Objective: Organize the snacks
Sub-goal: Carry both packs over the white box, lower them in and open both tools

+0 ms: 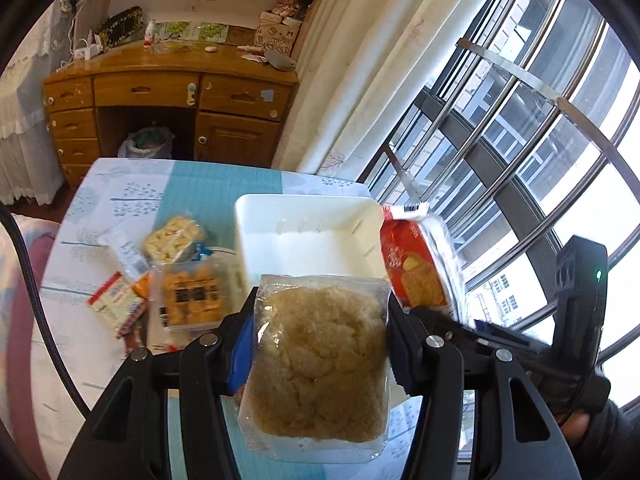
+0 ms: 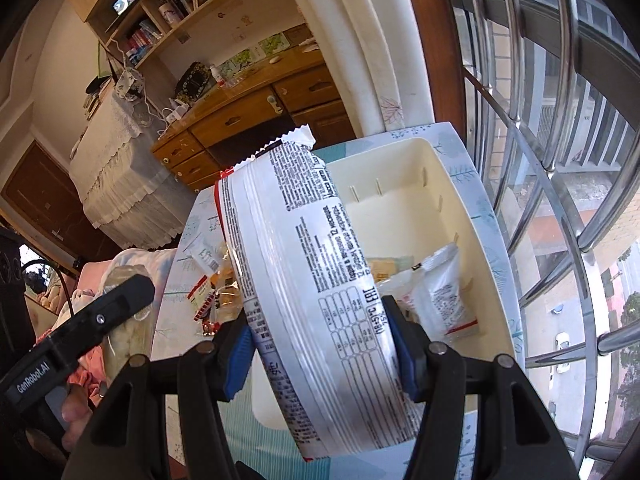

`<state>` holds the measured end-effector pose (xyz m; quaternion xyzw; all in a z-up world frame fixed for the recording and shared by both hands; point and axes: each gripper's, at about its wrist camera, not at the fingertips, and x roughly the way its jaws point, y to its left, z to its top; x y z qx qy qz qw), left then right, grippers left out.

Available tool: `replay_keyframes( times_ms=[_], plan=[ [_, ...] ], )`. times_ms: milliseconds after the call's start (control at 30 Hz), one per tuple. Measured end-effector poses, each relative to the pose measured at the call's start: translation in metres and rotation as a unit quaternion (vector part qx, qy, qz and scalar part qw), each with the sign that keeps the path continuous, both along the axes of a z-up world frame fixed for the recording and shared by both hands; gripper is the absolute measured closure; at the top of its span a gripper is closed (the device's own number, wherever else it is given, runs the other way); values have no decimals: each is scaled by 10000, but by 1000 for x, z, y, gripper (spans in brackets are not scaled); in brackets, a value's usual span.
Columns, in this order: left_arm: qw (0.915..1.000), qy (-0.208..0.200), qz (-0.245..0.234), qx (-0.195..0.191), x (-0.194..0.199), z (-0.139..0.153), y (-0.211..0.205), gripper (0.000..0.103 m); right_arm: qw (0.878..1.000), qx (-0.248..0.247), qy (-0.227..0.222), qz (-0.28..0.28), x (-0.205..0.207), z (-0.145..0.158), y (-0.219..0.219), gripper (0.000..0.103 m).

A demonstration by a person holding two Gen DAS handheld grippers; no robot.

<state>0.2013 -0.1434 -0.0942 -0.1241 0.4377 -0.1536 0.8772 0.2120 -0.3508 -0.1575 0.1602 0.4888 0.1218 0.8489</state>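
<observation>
My left gripper [image 1: 320, 340] is shut on a clear pack of beige crumbly snack [image 1: 320, 364], held above the table near the front of the white bin [image 1: 256, 232]. My right gripper [image 2: 320, 340] is shut on a long red-and-white biscuit packet [image 2: 304, 288], held over the bin [image 2: 472, 216]. That packet also shows in the left wrist view [image 1: 420, 264] at the bin's right side. Inside the bin lie a small white sachet [image 2: 444, 296] and other small packs. Loose snacks [image 1: 172, 276] lie on the table left of the bin.
The table has a blue-and-white cloth [image 1: 132, 196]. A window with metal bars [image 1: 520, 128] runs along the right. A wooden desk [image 1: 168, 96] stands behind the table. Bedding [image 2: 132, 264] lies to the left.
</observation>
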Motion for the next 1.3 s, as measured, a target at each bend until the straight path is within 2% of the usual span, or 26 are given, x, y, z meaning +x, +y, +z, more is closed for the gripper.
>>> replay_keyframes(
  times_ms=[200, 267, 333, 433, 900, 1300],
  plan=[
    [9999, 101, 49, 12, 12, -1, -15, 46, 9998, 121, 154, -65, 5, -11, -14, 43],
    [9998, 153, 79, 51, 13, -2, -17, 35, 9997, 113, 208, -64, 5, -15, -16, 42],
    [9998, 137, 127, 42, 13, -1, -15, 31, 9996, 100, 227, -105, 5, -18, -19, 41],
    [9996, 175, 222, 84, 14, 1, -11, 22, 9996, 169, 32, -212, 4, -12, -23, 30],
    [9977, 279, 589, 172, -13, 12, 35, 22, 9991, 287, -174, -255, -7, -1, -1, 29],
    [9953, 303, 917, 116, -52, 17, 113, 22, 9981, 368, -352, -353, -25, 10, 53, 29]
  ],
)
